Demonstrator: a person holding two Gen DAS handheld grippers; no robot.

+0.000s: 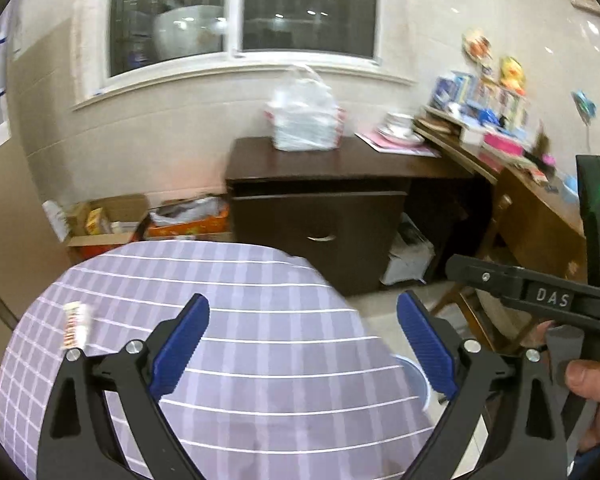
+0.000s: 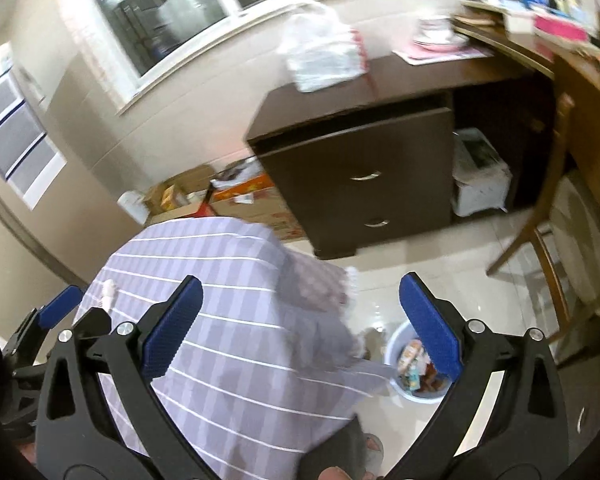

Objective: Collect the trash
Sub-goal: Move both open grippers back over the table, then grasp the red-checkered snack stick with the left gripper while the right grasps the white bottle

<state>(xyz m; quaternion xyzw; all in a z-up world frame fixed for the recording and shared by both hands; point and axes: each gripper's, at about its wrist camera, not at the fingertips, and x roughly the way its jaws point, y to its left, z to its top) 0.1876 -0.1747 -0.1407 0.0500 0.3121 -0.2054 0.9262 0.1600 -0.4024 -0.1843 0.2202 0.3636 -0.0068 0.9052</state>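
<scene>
wrapper (image 1: 76, 325) on checked tablecloth (image 1: 260, 280), ahead-left of left gripper (image 1: 303, 344), long axis pointing away | left nearer than right gripper (image 2: 300, 328) | both wide open, empty | bin (image 2: 396, 344) on floor, right

The right tongs (image 2: 300, 320) stand wide apart with nothing between their blue pads (image 2: 172, 328), over the purple checked cloth on the surface (image 2: 220, 288). At lower right of the frame, a pale bin (image 2: 394, 350) holding wrappers sits on the floor beside the cloth's hanging edge. The left tongs (image 2: 56, 308) show at the left edge.
</scene>
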